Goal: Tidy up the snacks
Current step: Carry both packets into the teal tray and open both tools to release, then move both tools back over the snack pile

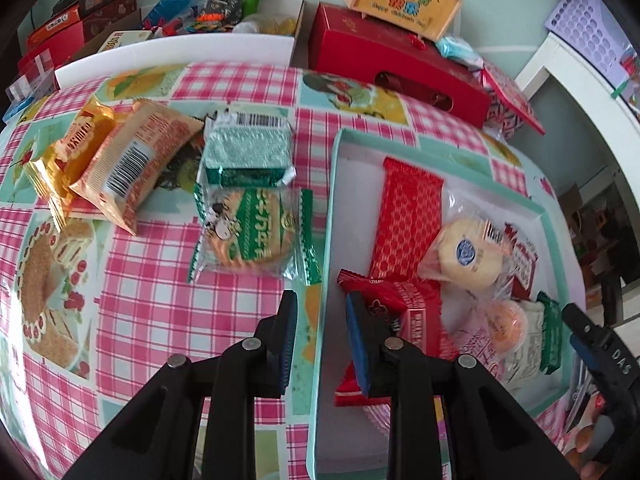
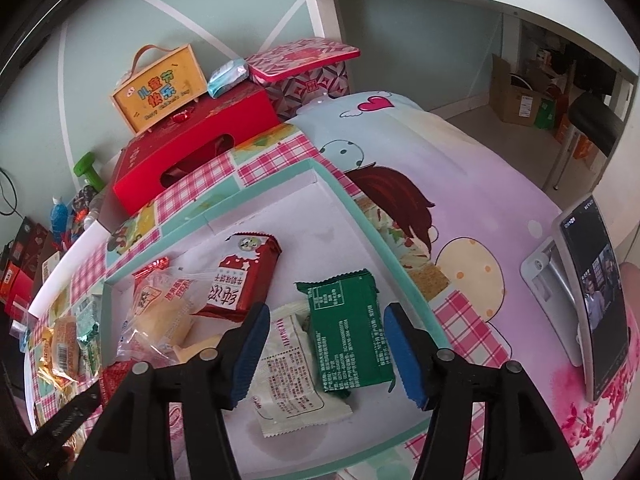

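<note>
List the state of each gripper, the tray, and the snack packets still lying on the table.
Left gripper: open, empty, straddling the tray's left wall.
Right gripper: open, empty, above the dark green foil packet.
Shallow mint-rimmed white tray: partly filled with packets.
Round biscuit in green-and-clear wrapper: sealed, flat on the tablecloth, outside the tray.
Silver-green foil packet: sealed, outside the tray.
Orange barcode packet: sealed, leaning on a gold packet.

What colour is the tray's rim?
Mint green, with a white floor; the tray rim shows best in the left wrist view.
</note>
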